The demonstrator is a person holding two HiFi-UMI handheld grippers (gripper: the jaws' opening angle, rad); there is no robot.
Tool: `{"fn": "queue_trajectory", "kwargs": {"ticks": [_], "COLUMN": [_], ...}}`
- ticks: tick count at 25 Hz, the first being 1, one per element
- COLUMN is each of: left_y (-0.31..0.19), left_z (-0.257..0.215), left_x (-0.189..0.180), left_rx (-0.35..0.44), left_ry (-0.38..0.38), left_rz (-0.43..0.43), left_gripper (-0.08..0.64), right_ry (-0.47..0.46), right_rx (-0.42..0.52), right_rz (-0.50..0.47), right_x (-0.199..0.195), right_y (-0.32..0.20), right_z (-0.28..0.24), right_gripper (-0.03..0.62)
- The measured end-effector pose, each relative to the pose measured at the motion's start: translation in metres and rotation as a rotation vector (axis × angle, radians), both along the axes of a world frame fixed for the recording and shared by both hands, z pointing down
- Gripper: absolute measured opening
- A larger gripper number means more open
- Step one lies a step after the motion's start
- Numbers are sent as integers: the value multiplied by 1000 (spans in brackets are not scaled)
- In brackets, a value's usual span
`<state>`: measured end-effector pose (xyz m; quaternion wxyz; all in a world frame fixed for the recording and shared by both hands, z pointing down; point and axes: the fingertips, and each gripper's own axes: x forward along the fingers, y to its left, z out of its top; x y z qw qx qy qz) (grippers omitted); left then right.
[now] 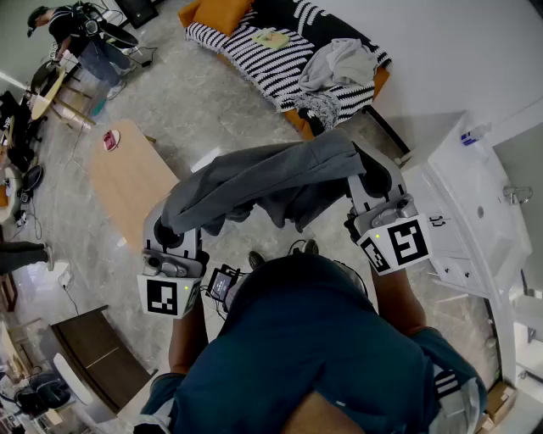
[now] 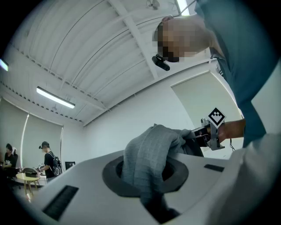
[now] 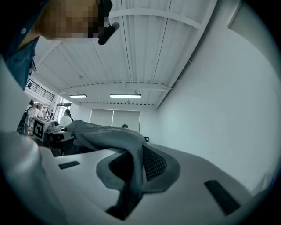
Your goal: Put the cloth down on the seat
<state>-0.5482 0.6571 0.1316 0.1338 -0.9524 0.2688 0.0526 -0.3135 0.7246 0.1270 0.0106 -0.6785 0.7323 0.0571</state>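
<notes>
Striped sofa (image 1: 246,59) bearing an orange cushion (image 1: 222,13) and a heap of pale garments (image 1: 339,63); grey cloth (image 1: 271,182) held in the air short of the sofa, long axis side to side across the person's front, folds hanging from its middle; left gripper (image 1: 172,227) clamped tight on one end; right gripper (image 1: 373,174) clamped on the other.

My shirt (image 1: 305,356) is dark teal, short-sleeved. Beside the shirt, my left tongs (image 1: 174,236) and right tongs (image 1: 373,185) are light grey, each with a black-and-white marker cube (image 1: 165,295).
</notes>
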Motion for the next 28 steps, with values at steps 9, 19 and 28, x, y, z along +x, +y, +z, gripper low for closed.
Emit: {"fn": "queue_trajectory", "kwargs": {"ticks": [9, 19, 28], "left_y": [-9, -22, -22], "left_z": [-5, -1, 5], "left_x": [10, 45, 103], "left_rx": [10, -3, -12], "left_ry": [-6, -31, -27], "left_rz": [2, 4, -28], "left_gripper": [44, 43, 43], "right_ry": [-4, -32, -45], "right_rx": [3, -11, -14], "right_rz": [5, 0, -31], "right_x": [10, 45, 103], "right_y": [-9, -21, -24], "right_z": [-1, 8, 23], "right_gripper": [38, 38, 38]}}
